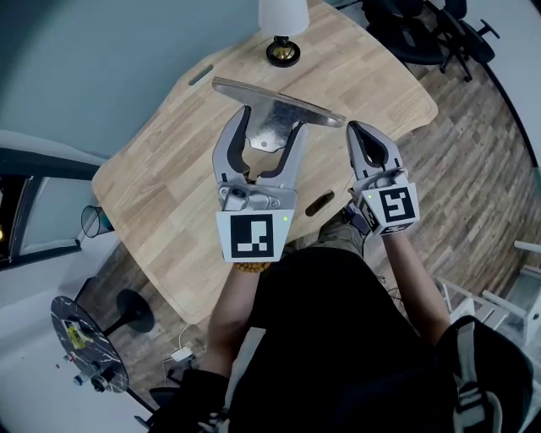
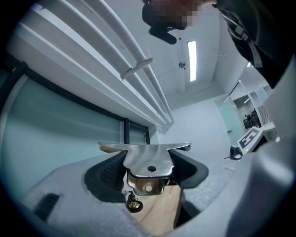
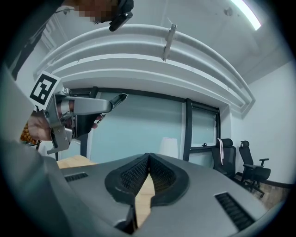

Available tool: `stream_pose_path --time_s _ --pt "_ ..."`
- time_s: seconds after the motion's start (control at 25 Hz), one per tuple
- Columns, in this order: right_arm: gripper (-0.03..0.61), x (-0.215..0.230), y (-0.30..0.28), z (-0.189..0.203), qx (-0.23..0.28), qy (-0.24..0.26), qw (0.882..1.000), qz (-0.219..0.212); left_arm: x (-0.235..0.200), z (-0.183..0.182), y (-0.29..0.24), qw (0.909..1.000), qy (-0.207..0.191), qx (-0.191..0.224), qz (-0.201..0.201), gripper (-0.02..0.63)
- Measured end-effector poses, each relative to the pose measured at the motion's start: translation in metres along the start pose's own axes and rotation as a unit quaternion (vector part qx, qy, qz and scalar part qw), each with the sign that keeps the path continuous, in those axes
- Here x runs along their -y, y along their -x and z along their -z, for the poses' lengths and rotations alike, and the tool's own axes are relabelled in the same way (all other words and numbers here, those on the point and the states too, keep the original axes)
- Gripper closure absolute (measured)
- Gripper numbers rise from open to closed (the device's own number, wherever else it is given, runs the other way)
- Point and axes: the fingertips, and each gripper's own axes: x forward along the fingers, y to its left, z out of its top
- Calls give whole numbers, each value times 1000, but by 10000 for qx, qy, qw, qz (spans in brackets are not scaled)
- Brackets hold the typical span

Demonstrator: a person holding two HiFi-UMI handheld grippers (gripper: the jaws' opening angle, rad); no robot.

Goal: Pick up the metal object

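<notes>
The metal object [image 1: 275, 114] is a shiny T-shaped bracket with a long flat top bar and a holed tab. It hangs above the wooden table [image 1: 169, 186], and my left gripper [image 1: 272, 127] is shut on its tab. In the left gripper view the bracket [image 2: 148, 159] sits clamped between the dark ribbed pads [image 2: 111, 172]. My right gripper [image 1: 357, 128] hovers just right of it, shut with nothing in it; its pads [image 3: 163, 178] meet in the right gripper view. That view also shows the left gripper [image 3: 88, 105] at upper left.
A lamp with a white shade [image 1: 283, 15] and a round dark base [image 1: 282, 52] stands at the table's far edge. Black office chairs [image 1: 423, 30] are beyond the table at upper right. A round black side table [image 1: 80, 342] with small items is at lower left.
</notes>
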Motion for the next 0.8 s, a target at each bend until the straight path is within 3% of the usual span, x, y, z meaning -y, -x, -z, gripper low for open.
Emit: stream_pose_path --time_s 0.8 --pt "574 -30 1 10 -56 -93 9997 -227 -3 64 26 9988 14 -377 -316 310"
